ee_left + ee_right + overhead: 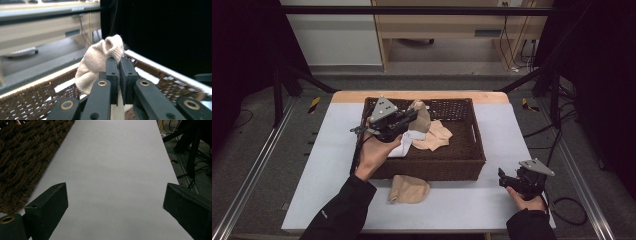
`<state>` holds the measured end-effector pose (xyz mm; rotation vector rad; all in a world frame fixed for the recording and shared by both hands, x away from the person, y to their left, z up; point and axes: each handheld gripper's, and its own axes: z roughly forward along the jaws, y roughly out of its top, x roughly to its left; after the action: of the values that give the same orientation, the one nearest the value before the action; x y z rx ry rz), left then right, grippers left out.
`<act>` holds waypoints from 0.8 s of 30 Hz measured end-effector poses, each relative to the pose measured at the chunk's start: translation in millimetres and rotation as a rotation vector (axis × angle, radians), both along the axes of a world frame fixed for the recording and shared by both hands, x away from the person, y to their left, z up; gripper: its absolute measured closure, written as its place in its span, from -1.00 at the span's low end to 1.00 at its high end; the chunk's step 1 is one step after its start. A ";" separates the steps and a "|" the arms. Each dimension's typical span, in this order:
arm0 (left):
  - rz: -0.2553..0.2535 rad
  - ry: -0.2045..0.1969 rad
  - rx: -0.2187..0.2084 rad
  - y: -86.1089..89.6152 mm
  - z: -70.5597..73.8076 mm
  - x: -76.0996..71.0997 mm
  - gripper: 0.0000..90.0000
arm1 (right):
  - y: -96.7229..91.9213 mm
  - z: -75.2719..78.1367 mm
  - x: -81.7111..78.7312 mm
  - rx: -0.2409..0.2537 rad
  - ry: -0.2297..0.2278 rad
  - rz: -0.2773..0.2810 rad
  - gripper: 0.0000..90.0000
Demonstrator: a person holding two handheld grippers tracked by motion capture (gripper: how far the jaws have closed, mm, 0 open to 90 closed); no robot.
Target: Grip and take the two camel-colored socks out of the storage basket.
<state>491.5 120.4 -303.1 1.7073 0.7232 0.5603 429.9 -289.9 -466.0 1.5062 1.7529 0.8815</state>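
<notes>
In the high view, centre frame, the left gripper [412, 116] pinches a beige knit sock [421, 116] above the brown woven basket [478, 145]; a slack pinch could drop it. The left gripper view shows jaws clamped on cloth near the rim. In the right gripper view, the right gripper [115, 207] gapes over bare white tabletop [112, 157].

The pale grey rectangular table top [472, 200] carries 1 flat beige sock [408, 189], which lies on it just in front of the dark brown woven wicker basket [477, 145]. Behind the table stands a light wooden desk [437, 25], with black cables [517, 50] hanging at its right end.
</notes>
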 end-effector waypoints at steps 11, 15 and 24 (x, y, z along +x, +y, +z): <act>-0.060 -0.068 -0.026 20.2 12.8 -50.0 0.90 | 0.0 -0.1 -0.2 -0.004 0.003 -0.004 -0.87; -0.067 -0.076 -0.042 25.1 7.4 -63.6 0.90 | -0.5 -0.1 -0.1 -0.010 -0.001 -0.003 -0.87; -0.101 -0.070 -0.070 35.7 -7.8 -88.0 0.90 | -0.3 0.1 -0.6 -0.014 -0.002 -0.002 -0.87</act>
<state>403.5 156.1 -310.9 1.6416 0.5965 0.5166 429.3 -290.1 -465.9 1.4969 1.7525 0.8676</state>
